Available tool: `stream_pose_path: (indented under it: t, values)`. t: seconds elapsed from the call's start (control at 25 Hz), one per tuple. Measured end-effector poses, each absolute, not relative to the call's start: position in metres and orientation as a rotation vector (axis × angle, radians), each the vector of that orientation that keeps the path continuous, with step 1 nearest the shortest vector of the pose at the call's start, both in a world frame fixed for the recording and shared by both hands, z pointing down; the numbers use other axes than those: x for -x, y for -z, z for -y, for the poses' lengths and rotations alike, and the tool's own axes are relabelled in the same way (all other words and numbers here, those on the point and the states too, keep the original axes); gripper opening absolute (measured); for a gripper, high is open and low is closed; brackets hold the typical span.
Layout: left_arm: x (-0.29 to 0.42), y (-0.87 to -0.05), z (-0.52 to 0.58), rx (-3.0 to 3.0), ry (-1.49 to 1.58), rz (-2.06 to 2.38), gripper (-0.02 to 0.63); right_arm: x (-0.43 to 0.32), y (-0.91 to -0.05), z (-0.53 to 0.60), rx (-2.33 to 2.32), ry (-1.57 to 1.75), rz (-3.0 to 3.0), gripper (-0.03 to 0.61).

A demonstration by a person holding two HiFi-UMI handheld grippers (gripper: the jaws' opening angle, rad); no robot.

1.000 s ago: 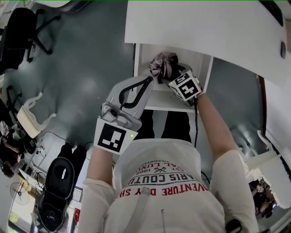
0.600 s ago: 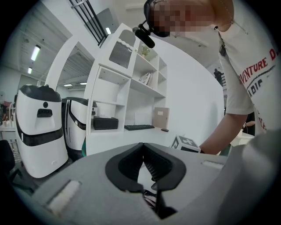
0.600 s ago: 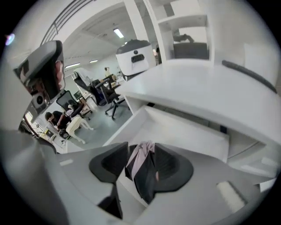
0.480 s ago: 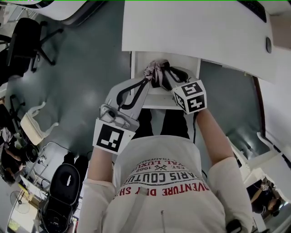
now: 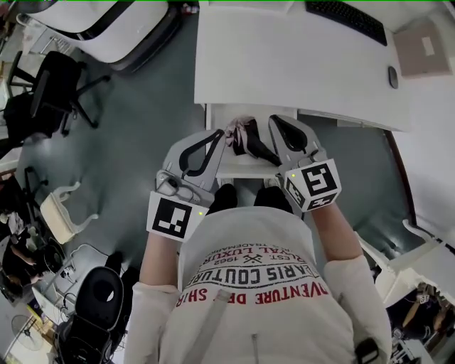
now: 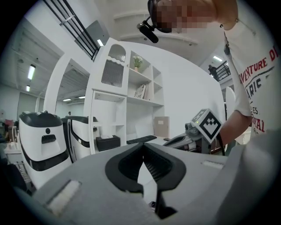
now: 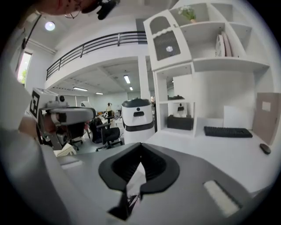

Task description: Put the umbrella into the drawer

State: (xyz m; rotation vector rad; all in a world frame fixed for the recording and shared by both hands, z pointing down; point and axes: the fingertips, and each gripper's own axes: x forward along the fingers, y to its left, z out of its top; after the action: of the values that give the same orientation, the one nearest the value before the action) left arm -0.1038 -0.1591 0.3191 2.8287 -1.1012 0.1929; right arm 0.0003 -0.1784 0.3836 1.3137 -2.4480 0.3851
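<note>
The folded umbrella point(image 5: 245, 136), pinkish with dark parts, lies in the open white drawer point(image 5: 234, 166) under the desk's front edge. My left gripper point(image 5: 217, 133) hangs over the drawer's left side, just left of the umbrella, with its jaws shut and nothing in them. My right gripper point(image 5: 276, 119) is over the drawer's right side, above and right of the umbrella, also shut and empty. In the left gripper view the left gripper point(image 6: 144, 147) has its tips together, and the right gripper point(image 6: 193, 136) shows beyond. The right gripper view shows the right gripper point(image 7: 140, 146) with its tips touching.
The white desk point(image 5: 284, 64) carries a black keyboard point(image 5: 346, 21), a mouse point(image 5: 392, 76) and a brown box point(image 5: 425, 46). Black office chairs point(image 5: 50, 92) and a white machine point(image 5: 92, 18) stand on the grey floor to the left. My legs are beneath the drawer.
The right gripper has lifted out of the drawer away from the umbrella and its jaws have closed. The left gripper has risen too. The umbrella stays in the drawer.
</note>
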Motion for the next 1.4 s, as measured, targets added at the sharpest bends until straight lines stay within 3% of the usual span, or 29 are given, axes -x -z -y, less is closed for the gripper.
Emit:
stream_pose_path:
  t: [0.52, 1.4]
  values:
    - [0.101, -0.234, 0.176, -2.923, -0.125, 1.209, 0.006, -0.007, -0.23, 0.178, -1.453, -0.05, 2.696, 0.0]
    - [0.109, -0.206, 0.194, -2.839, -0.069, 1.368, 0.006, -0.014, -0.203, 0.175, -1.386, -0.008, 2.777, -0.002]
